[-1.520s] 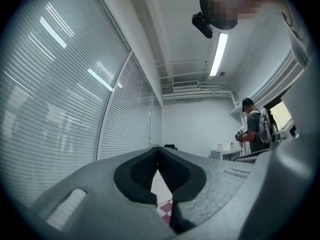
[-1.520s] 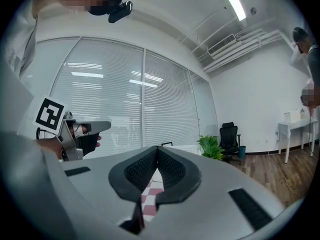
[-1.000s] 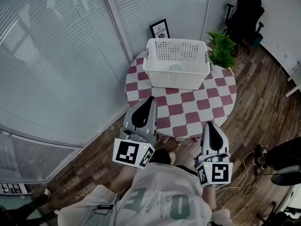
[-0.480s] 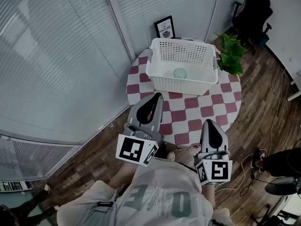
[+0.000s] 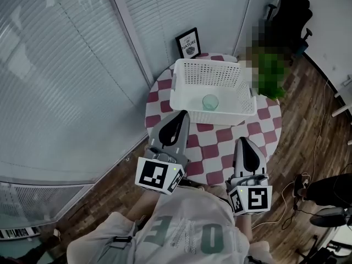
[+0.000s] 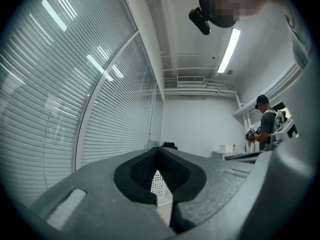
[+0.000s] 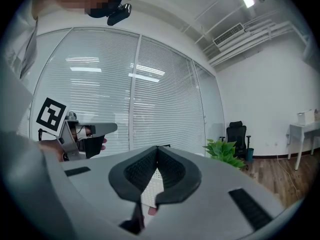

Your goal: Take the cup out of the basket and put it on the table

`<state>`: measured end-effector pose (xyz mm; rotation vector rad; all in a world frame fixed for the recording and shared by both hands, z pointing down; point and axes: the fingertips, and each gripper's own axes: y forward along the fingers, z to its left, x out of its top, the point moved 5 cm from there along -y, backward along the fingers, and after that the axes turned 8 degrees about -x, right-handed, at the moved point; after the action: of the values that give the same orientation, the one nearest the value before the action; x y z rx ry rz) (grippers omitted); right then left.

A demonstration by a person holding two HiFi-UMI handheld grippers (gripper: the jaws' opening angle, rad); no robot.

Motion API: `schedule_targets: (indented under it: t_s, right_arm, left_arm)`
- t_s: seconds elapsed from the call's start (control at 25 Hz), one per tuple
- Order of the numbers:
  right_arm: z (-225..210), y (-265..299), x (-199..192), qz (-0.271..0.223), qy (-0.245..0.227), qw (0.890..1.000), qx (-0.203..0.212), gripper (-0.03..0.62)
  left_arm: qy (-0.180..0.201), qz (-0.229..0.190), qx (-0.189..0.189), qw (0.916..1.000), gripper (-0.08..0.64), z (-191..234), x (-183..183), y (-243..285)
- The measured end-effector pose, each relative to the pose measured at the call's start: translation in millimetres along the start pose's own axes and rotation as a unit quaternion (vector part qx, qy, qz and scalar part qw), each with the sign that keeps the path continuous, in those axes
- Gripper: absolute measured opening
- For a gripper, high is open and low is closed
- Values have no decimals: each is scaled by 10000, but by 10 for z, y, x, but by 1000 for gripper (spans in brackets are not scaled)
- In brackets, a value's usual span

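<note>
A pale green cup point(image 5: 210, 102) stands upright inside the white perforated basket point(image 5: 186, 98) at the far side of the round red-and-white checkered table point(image 5: 217, 147). My left gripper point(image 5: 179, 116) is shut and empty, its tips over the table's near left part just short of the basket's front wall. My right gripper point(image 5: 245, 143) is shut and empty too, over the table's near edge on the right. In the left gripper view the jaws meet at the tip point(image 6: 159, 149) with a sliver of basket point(image 6: 159, 184) behind them. In the right gripper view the jaws point(image 7: 157, 149) touch.
A framed picture point(image 5: 188, 42) leans at the table's back against the blinds. A green potted plant point(image 5: 270, 73) stands at the table's right rear. An office chair point(image 5: 289, 15) is behind it. Wood floor surrounds the table. Another person point(image 6: 266, 125) stands in the distance.
Both grippers have moved forward toward the table and basket, staying shut. The basket and cup now sit closer in the head view, and the cup shows more fully.
</note>
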<state>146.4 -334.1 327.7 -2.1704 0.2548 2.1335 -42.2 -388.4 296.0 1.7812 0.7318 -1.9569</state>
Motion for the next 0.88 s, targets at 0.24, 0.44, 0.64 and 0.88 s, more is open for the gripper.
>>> schedule_targets:
  t_s: [0.24, 0.44, 0.64, 0.88]
  right_arm:
    - [97, 289, 31, 19, 207, 9998, -22, 9]
    - [51, 395, -94, 224, 369, 9988, 209, 9]
    - [-99, 486, -59, 207, 433, 9983, 341, 9]
    - [-248, 511, -81, 160, 514, 9977, 403, 9]
  left_arm:
    - [-192, 131, -18, 9997, 5, 302, -108, 92]
    - [-127, 204, -162, 9996, 6, 395, -92, 250]
    - [156, 414, -607, 9972, 49, 436, 78, 583]
    - [493, 1038, -1532, 9815, 256, 421, 157, 1201]
